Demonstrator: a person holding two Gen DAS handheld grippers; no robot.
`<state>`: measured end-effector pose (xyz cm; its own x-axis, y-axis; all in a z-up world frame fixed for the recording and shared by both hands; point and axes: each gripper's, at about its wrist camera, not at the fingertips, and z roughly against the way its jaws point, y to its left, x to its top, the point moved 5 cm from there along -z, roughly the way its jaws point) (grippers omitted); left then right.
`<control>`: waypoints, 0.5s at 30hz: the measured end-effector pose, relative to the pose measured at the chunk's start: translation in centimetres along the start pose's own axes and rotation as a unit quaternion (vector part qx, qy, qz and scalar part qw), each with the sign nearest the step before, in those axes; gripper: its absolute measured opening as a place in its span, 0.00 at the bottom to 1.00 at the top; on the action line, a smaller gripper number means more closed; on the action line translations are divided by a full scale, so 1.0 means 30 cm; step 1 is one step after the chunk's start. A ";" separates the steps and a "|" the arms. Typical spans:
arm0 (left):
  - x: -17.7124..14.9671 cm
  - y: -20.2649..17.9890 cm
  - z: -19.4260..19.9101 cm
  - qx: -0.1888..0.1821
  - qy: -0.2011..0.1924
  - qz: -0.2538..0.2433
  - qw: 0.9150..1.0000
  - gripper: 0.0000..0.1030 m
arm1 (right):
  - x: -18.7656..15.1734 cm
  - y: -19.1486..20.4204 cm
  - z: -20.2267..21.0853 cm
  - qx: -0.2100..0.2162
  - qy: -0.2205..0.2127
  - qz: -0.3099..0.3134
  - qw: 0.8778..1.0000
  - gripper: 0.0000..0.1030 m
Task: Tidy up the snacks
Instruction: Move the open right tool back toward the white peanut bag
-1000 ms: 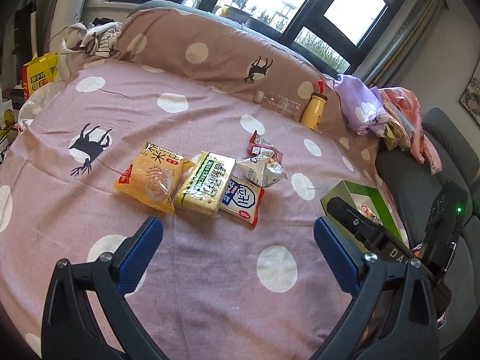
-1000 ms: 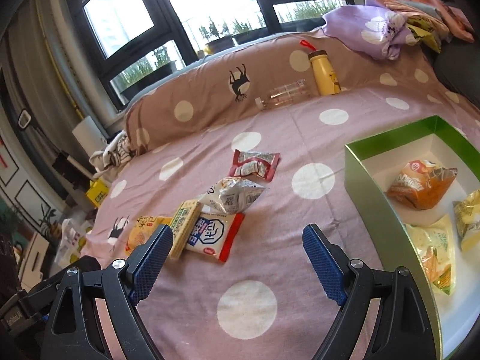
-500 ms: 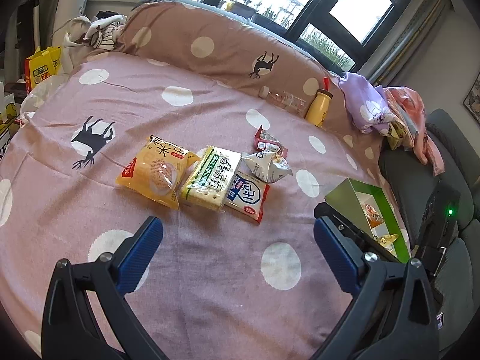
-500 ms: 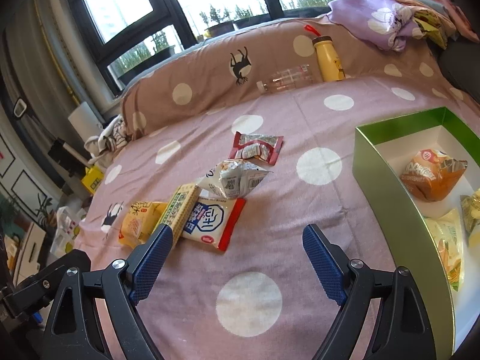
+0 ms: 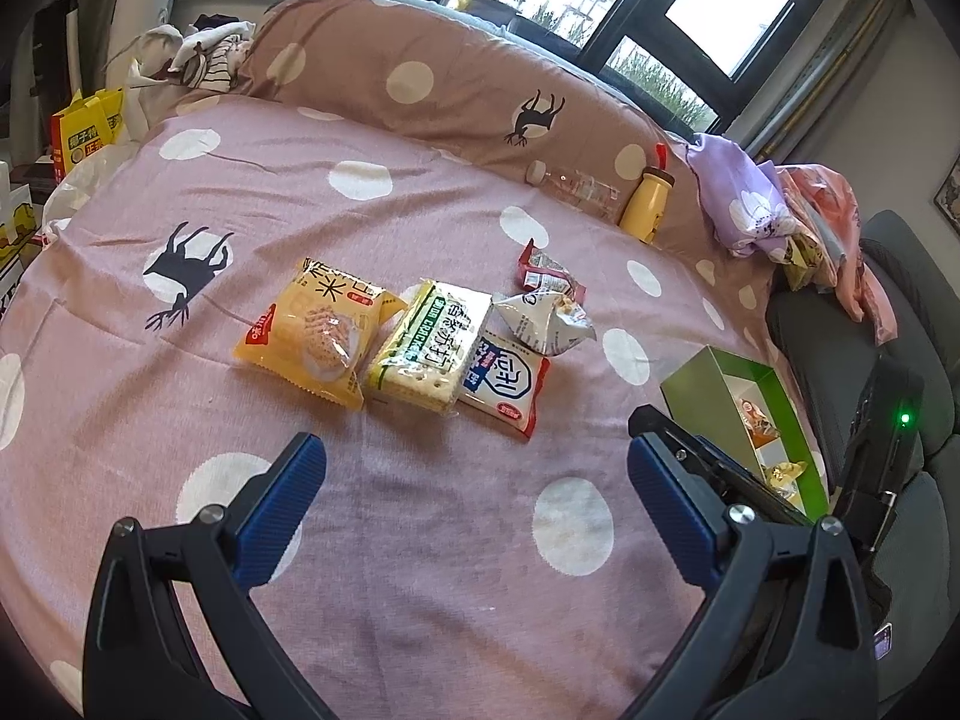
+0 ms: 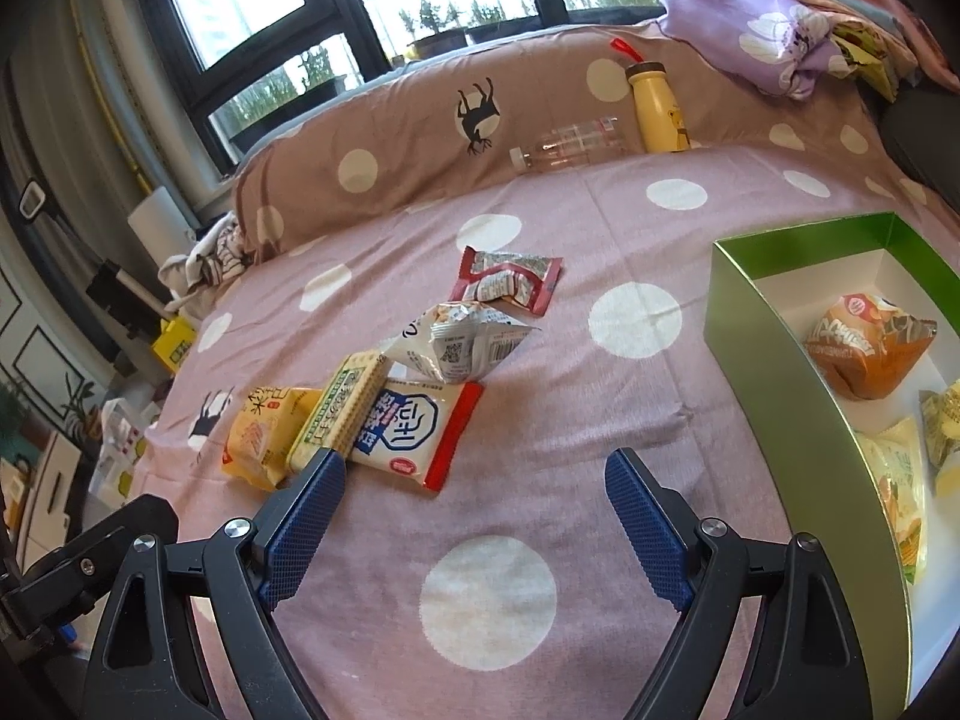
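Several snack packs lie in a row on the pink dotted bedspread: a yellow rice-cracker bag [image 5: 312, 336] [image 6: 264, 438], a green-and-cream cracker pack [image 5: 429, 351] [image 6: 342, 408], a white-and-red pack [image 5: 507, 384] [image 6: 414, 432], a silver bag [image 5: 546, 324] [image 6: 462, 342] and a red wrapper [image 5: 543, 273] [image 6: 510, 279]. A green box [image 5: 696, 396] [image 6: 762, 348] at the right holds an orange bag [image 6: 864, 348] and yellow packs [image 6: 900, 474]. My left gripper [image 5: 474, 486] is open and empty, short of the packs. My right gripper [image 6: 474, 498] is open and empty, its left finger near the cracker pack.
A brown dotted bolster [image 5: 456, 90] runs along the back, with a clear bottle [image 6: 570, 144] and a yellow bottle [image 6: 657, 108] against it. Folded clothes [image 5: 780, 210] lie at the far right by a grey sofa [image 5: 840, 336]. Yellow boxes [image 5: 81, 132] stand off the bed's left.
Both grippers have moved a little closer to the row of snack packs and stay open. The snacks and the box have not moved.
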<state>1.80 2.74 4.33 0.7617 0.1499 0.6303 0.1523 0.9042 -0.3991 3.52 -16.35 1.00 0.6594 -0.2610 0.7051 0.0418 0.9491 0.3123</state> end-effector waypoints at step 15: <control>-0.005 -0.012 -0.024 0.006 0.006 -0.011 1.000 0.98 | -0.032 0.009 -0.038 -0.020 0.025 0.016 0.999 0.86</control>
<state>2.07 2.10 3.90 0.7656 0.1246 0.6312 0.1621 0.9121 -0.3767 3.76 -15.66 -0.32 0.6972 -0.2227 0.6814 0.0491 0.9631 0.2646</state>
